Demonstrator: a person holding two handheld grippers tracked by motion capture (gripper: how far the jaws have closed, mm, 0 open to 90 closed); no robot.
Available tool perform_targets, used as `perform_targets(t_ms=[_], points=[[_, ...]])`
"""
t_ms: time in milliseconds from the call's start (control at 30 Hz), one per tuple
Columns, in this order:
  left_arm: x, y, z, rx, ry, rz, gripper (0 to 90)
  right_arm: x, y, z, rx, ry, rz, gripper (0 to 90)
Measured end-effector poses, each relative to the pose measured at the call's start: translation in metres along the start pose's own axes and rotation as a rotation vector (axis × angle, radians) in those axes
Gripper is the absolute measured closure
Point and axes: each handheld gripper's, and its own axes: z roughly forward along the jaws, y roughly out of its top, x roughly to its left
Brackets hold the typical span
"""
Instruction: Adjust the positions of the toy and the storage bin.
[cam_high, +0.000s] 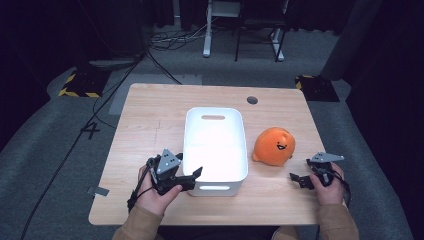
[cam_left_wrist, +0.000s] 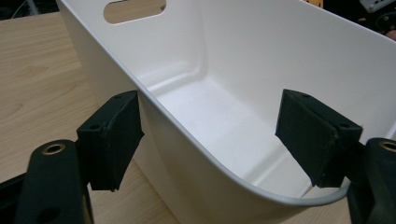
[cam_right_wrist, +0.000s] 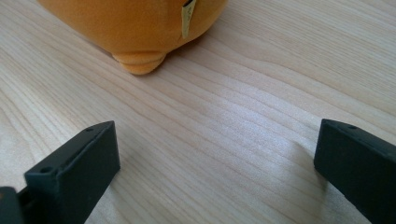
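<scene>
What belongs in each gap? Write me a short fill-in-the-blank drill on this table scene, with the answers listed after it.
1. The plush toy on the table is ____ in colour.
2. The white bin holds ____.
3. The left tool is open, with one pad outside the bin's wall and the other ____ it.
4. The right tool is open over bare ____, short of the toy.

Missing words: orange; nothing; inside; wood
</scene>
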Motion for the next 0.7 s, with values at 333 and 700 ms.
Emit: perform_targets(t_ms=[333,700], points=[[-0.021,-0.002,-0.002,0.015,-0.012,0.027,20.2,0.0,0.0,0.0,0.0,0.0,0.0,0.3],[-0.04,-0.005,0.0,0.025,-0.069,0.051,17.8,0.0,0.0,0.0,-0.003,0.003,0.001,0.3]])
